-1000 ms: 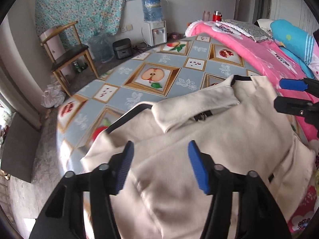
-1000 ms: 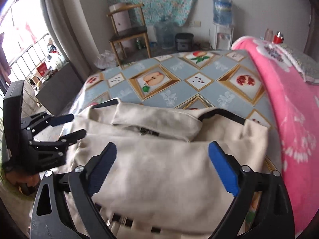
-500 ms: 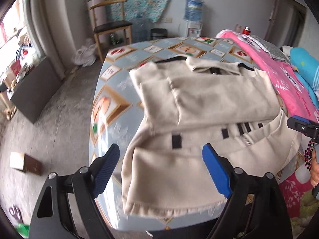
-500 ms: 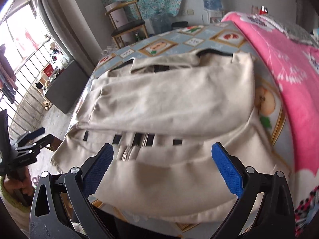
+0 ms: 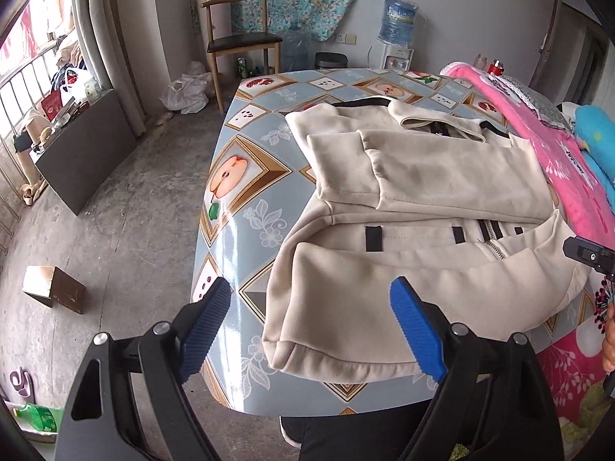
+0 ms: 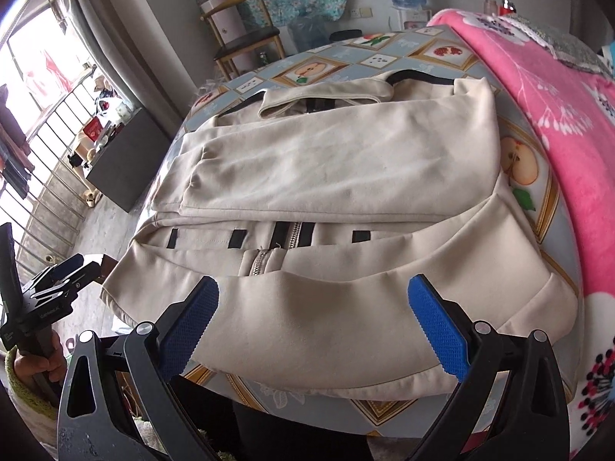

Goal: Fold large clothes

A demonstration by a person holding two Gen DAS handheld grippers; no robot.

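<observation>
While both tools gape, jacket (image 6: 346, 176) lies folded on table (image 5: 246, 176).

Both hand-held grippers (image 5: 311, 330) (image 6: 323, 326) wide open, empty

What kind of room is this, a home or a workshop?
Most likely a lived-in room of a home. A water dispenser and a wooden chair stand by the wall, and a pink blanket lies beside the table with the fruit-print cover.
</observation>
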